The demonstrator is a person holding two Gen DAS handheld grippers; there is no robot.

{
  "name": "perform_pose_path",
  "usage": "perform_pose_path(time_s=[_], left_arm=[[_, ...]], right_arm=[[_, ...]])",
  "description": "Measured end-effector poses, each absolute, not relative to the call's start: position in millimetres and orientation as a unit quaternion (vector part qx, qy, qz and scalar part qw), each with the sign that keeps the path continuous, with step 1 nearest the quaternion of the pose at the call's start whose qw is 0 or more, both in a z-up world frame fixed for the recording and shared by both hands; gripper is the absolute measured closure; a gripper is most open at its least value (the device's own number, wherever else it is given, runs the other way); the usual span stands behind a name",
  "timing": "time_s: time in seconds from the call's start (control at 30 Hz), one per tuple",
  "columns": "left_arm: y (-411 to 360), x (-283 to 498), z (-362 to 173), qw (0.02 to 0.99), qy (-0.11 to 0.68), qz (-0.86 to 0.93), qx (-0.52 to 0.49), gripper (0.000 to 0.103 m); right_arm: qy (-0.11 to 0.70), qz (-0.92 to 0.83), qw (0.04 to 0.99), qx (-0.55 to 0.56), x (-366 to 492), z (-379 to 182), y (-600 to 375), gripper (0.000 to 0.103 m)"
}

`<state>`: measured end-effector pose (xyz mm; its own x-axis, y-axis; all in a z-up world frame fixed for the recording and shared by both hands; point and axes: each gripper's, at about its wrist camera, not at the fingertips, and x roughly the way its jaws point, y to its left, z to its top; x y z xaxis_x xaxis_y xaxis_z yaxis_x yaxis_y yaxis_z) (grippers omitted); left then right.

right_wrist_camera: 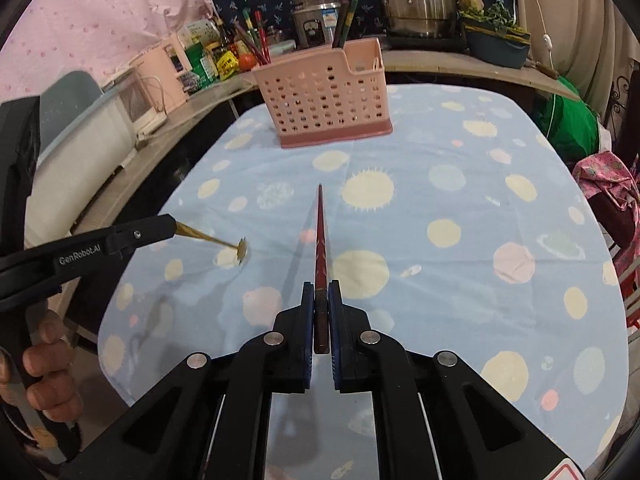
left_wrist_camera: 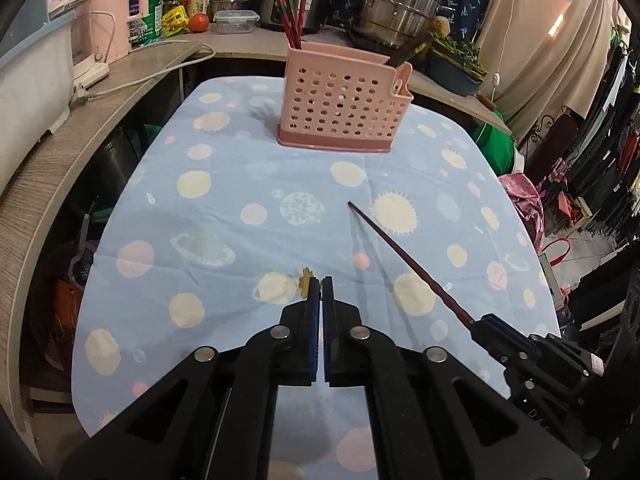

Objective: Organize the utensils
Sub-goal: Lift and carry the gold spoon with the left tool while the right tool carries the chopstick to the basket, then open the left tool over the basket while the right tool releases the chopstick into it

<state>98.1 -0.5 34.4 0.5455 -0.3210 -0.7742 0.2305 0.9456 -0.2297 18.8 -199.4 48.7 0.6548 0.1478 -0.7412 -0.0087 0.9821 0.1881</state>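
Observation:
A pink perforated utensil holder (left_wrist_camera: 343, 104) stands at the far end of the table, with several red chopsticks (left_wrist_camera: 291, 20) upright in its left compartment; it also shows in the right wrist view (right_wrist_camera: 324, 100). My left gripper (left_wrist_camera: 321, 280) is shut on a thin gold fork (right_wrist_camera: 212, 238), whose tines (left_wrist_camera: 306, 278) poke out above the fingertips. My right gripper (right_wrist_camera: 321, 286) is shut on a dark red chopstick (right_wrist_camera: 320, 236) that points toward the holder; the chopstick shows in the left wrist view (left_wrist_camera: 408, 264).
The table has a blue cloth with planets and suns (left_wrist_camera: 240, 184). A curved wooden counter (left_wrist_camera: 80, 128) runs along the left and back, with steel pots (left_wrist_camera: 400, 0), bottles, a tomato and pink appliances. A green bag (right_wrist_camera: 572, 124) sits at the right.

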Motion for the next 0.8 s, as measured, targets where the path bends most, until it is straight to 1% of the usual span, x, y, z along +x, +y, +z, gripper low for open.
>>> perform_pose_path(time_s=[0.2, 0.43, 0.8], left_arm=[[6.6, 115.9, 58.0, 0.888, 0.429, -0.153, -0.059, 0.102], [10.8, 140.9, 95.5, 0.899, 0.401, -0.161, -0.070, 0.102], [-4.7, 194.4, 148.3, 0.908, 0.368, -0.182, -0.077, 0.102]], right_arm=[[0.374, 0.052, 0.919, 0.115, 36.9, 89.6, -214.4, 0.096], [0.320, 0.052, 0.939, 0.118, 64.4, 132.3, -226.0, 0.096], [0.249, 0.048, 0.958, 0.133, 128.7, 193.1, -246.1, 0.096]])
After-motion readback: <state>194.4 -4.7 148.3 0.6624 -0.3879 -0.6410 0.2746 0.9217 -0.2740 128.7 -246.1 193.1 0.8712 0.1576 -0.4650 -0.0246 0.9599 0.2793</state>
